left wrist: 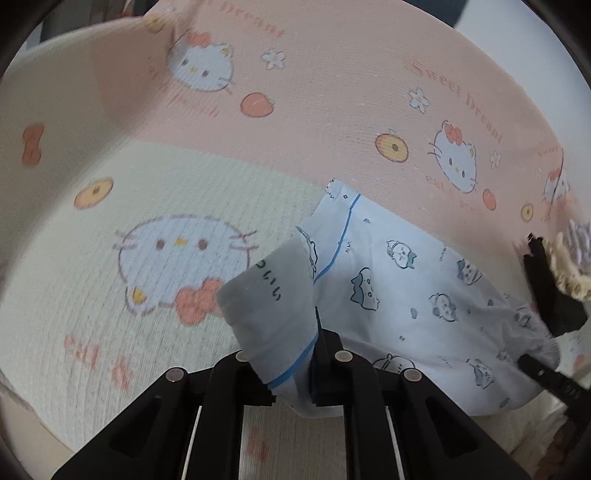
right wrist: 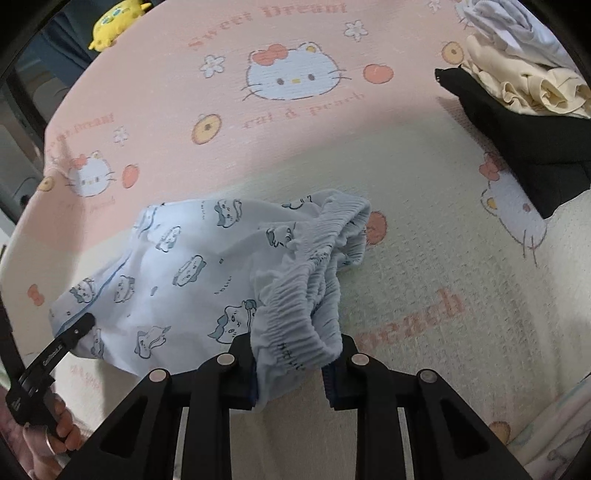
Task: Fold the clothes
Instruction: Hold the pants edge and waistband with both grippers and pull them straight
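Note:
Light blue printed shorts [left wrist: 399,280] with cartoon figures and blue piping lie on the Hello Kitty bedsheet [left wrist: 147,221]. My left gripper [left wrist: 291,373] is shut on the hem of one leg, which folds up over the fingers. In the right wrist view the shorts [right wrist: 177,273] spread to the left, and my right gripper [right wrist: 291,365] holds the gathered elastic waistband [right wrist: 306,295] between its fingers. The left gripper also shows in the right wrist view [right wrist: 74,332] at the lower left, on the hem.
A pile of folded clothes, black [right wrist: 524,133], cream [right wrist: 528,85] and white [right wrist: 513,26], sits at the right of the bed. A yellow plush toy [right wrist: 114,22] lies at the far left edge. The pink and cream sheet [right wrist: 424,258] covers the bed.

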### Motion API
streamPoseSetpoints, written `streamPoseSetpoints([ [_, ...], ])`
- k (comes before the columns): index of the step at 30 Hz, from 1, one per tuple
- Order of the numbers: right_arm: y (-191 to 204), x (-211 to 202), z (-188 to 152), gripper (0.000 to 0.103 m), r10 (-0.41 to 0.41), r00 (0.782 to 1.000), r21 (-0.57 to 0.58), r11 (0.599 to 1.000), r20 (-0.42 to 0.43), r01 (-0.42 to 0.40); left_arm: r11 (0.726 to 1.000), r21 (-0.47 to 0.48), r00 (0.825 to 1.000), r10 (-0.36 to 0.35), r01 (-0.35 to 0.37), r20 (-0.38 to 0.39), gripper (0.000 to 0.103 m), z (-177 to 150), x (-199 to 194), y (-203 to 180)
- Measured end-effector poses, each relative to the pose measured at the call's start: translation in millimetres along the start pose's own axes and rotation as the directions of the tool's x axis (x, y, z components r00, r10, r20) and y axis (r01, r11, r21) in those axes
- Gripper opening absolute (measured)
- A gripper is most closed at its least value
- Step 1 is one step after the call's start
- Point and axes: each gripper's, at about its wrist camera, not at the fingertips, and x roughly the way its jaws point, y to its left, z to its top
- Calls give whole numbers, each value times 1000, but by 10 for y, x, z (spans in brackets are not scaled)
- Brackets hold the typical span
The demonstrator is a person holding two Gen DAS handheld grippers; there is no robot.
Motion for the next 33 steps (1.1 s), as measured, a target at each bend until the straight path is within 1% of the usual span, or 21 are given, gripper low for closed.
streamPoseSetpoints([
  [6, 3, 85, 46, 24, 29, 999, -9, 1000, -35, -30, 999, -34, 1000, -21, 20, -23, 10, -97, -107, 85],
  [12, -11, 40, 29, 24, 18, 999, -38, 999, -51, -20, 1000, 9, 1000, -4, 4, -27, 10, -240, -208, 63],
  [18, -108, 64, 69, 24, 18, 997, -37, 999, -70, -21, 1000, 1, 998, -22, 22, -54, 10, -335, -270, 73],
  [22, -128, 82, 109, 24, 18, 997, -35, 999, -80, -21, 1000, 15, 997, -24, 25, -73, 10, -417, -296, 42],
  [30, -211, 215, 170, 24, -1, 994, -8, 1000, -110, 0, 999, 26, 993, -35, 38, -109, 10, -506, -297, 26],
  [33, -208, 330, 186, 24, -14, 991, 0, 1000, -131, 14, 999, 34, 991, -29, 33, -129, 10, -550, -224, 30],
])
